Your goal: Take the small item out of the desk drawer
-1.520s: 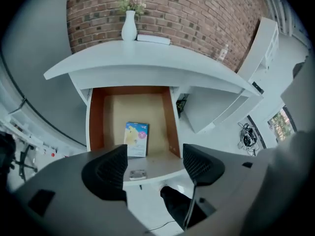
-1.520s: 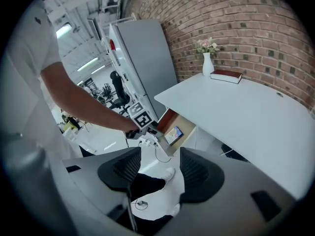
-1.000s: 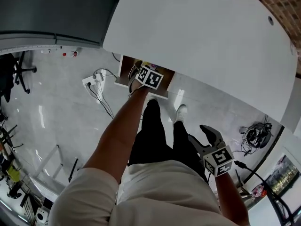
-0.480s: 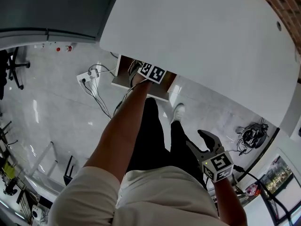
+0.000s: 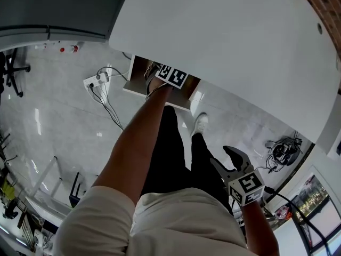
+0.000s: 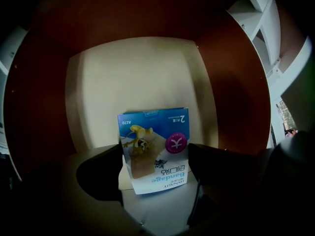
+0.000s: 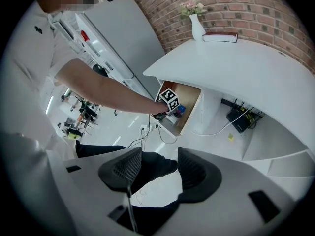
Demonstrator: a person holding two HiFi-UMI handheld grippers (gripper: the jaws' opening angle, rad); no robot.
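The left gripper (image 6: 155, 167) reaches deep into the open drawer (image 5: 137, 74) under the desk's (image 5: 224, 31) edge. Its jaws are wide apart. The little blue bandage box (image 6: 153, 141) stands between them on the drawer floor. I cannot tell if they touch it. The head view hides the box. The right gripper (image 7: 155, 173) hangs low, jaws apart, holding nothing.

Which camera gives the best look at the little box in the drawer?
The left gripper view: the bandage box stands close up between the jaws of the left gripper, print visible. The right gripper view shows only a blue speck in the open drawer; in the head view the gripper hides it.
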